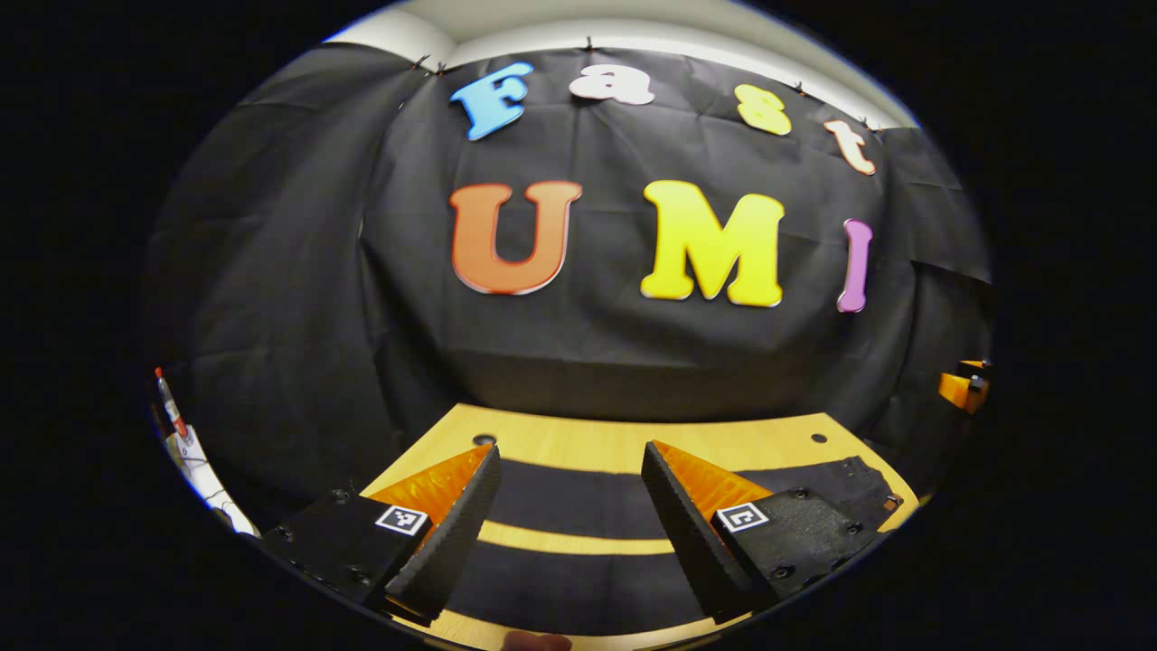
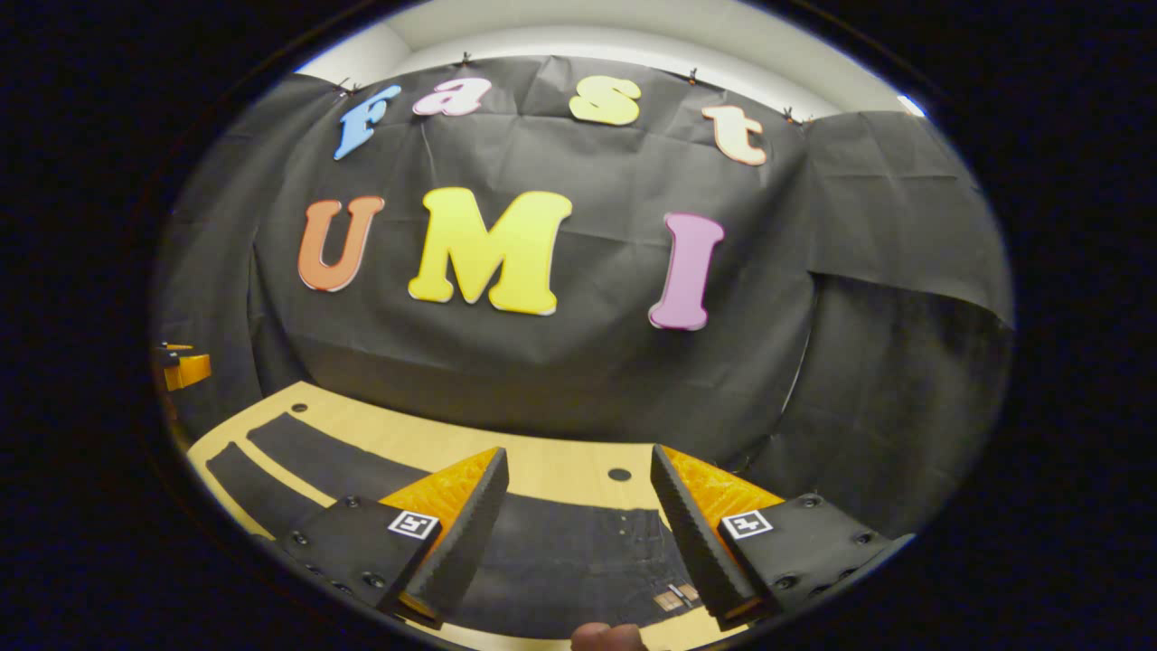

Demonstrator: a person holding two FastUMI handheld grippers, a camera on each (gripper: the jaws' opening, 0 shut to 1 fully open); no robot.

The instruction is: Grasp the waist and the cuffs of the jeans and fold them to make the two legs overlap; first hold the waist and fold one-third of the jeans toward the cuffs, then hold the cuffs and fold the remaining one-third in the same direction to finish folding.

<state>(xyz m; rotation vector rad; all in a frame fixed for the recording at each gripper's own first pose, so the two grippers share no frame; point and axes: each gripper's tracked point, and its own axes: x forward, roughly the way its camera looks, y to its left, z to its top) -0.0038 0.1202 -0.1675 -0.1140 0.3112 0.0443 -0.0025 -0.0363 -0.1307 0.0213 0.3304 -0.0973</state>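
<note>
Jeans, dark denim, lie flat and unfolded along a light wooden desk. In the left gripper view, the two legs run side by side as dark bands with a strip of bare wood between them. In the right gripper view, the waist end, with a small tan patch, lies near the desk's front edge, and the legs stretch away toward the desk's left end.

The left gripper hangs above the legs, jaws spread wide, pinching nothing. The right gripper hangs above the waist, jaws likewise spread and empty.

Judging by this, no fold has been made: overlapping the legs and both one-third folds remain.
</note>
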